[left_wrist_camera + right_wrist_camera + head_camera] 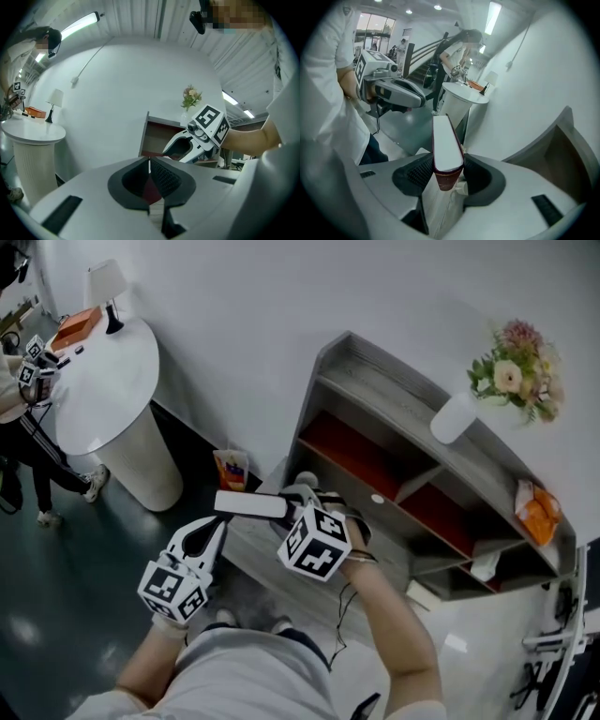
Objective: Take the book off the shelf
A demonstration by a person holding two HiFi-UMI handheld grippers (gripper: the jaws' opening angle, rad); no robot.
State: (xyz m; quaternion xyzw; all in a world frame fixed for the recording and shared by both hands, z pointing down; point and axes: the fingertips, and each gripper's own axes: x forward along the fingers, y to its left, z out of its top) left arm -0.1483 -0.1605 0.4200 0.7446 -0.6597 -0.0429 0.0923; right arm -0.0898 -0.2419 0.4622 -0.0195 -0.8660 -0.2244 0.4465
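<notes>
Nearest: left gripper (149, 161), jaws together, nothing between them.

Just right of it: right gripper (447, 169), jaws clamped on a dark red hardback book with white page edges (446, 140), one pad on each cover. The book is off the shelf. It is held in the air over the dark glossy floor (56, 615), in front of the shelf's left end. In the head view it lies crosswise, page edge up, with its left end close to the left gripper's tip. Whether they touch, I cannot tell.

Behind: grey wooden shelf unit with red back panels (375, 399), set against the plain white wall (281, 296).
- On its top stands a white vase (454, 418) of pink and cream flowers (516, 371).
- An orange packet (536, 512) lies toward its right end.
- A small orange-and-yellow pack (232, 468) sits on the floor by its left foot, at the wall.

Far left: white round pedestal surface (112, 395). It carries a small white-shaded lamp (106, 285) and a flat orange item (75, 329). A second person (23, 442) stands beside it.

Farthest, in the right gripper view: a staircase (419, 65), bright windows (375, 33), and ceiling strip lights (492, 16).
</notes>
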